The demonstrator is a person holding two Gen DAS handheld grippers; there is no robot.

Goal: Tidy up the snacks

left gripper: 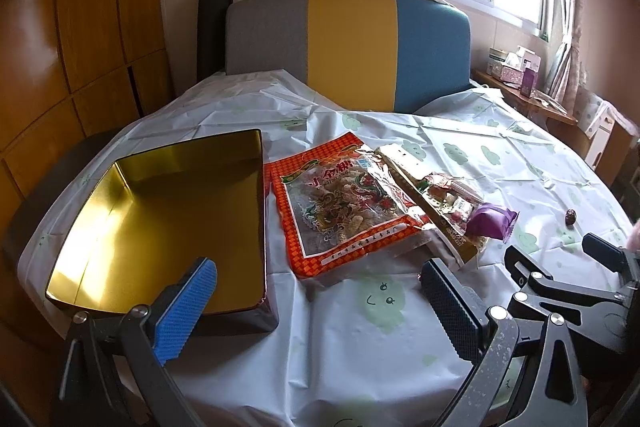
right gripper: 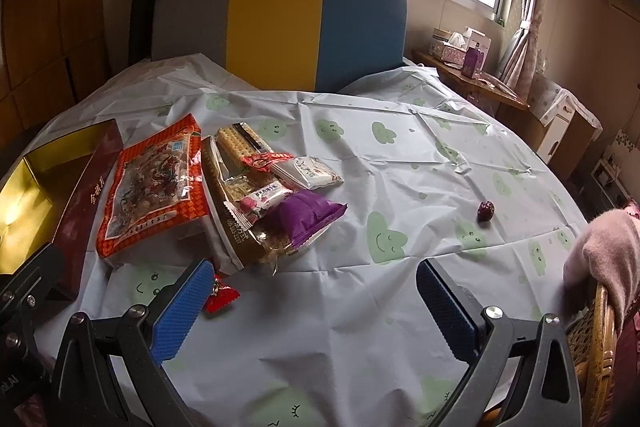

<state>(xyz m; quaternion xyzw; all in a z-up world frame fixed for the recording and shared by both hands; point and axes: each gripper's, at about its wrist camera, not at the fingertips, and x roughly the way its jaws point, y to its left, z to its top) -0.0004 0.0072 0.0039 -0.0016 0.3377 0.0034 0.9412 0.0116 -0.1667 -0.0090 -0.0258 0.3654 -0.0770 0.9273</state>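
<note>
An open gold-lined tin box sits at the table's left; it also shows in the right wrist view. Beside it lies a pile of snacks: a large orange bag, a long gold cracker pack, a purple packet, a white packet and a small red wrapper. A dark date lies alone to the right. My left gripper is open and empty, near the box's front corner. My right gripper is open and empty, in front of the pile.
The round table has a pale cloth with green cloud faces. A grey, yellow and blue headboard stands behind it. A wicker chair with a pink garment is at the right edge. A side shelf with boxes is far right.
</note>
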